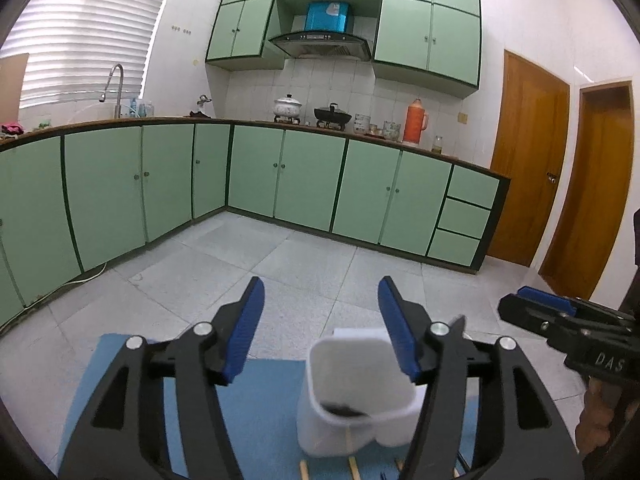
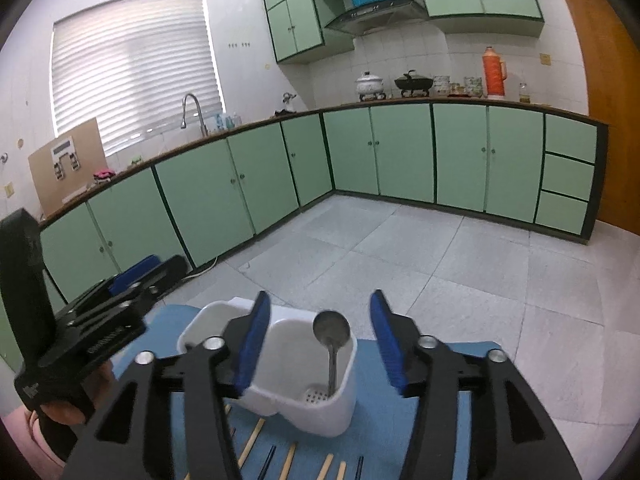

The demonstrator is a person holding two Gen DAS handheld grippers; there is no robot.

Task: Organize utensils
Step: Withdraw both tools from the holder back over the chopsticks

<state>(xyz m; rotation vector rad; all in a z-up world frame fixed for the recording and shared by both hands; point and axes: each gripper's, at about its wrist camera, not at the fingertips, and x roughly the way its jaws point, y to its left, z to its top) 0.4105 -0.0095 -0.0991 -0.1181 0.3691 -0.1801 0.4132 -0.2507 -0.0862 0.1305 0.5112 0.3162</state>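
Both the left gripper [image 1: 320,316] and right gripper [image 2: 316,320] hover with jaws apart and empty above the white holder [image 2: 304,380], where a spoon [image 2: 331,330] stands handle-down, while chopsticks [image 2: 288,460] wait on the blue mat [image 2: 452,360], likely next.

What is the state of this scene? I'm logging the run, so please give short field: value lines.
holder: white plastic two-compartment utensil holder, upright on blue mat
in holder: one metal spoon, bowl end up, in the compartment nearer the right gripper
still on mat: wooden chopsticks and dark chopsticks, lying flat in front of holder
left gripper: open, holding nothing
right gripper: open, holding nothing
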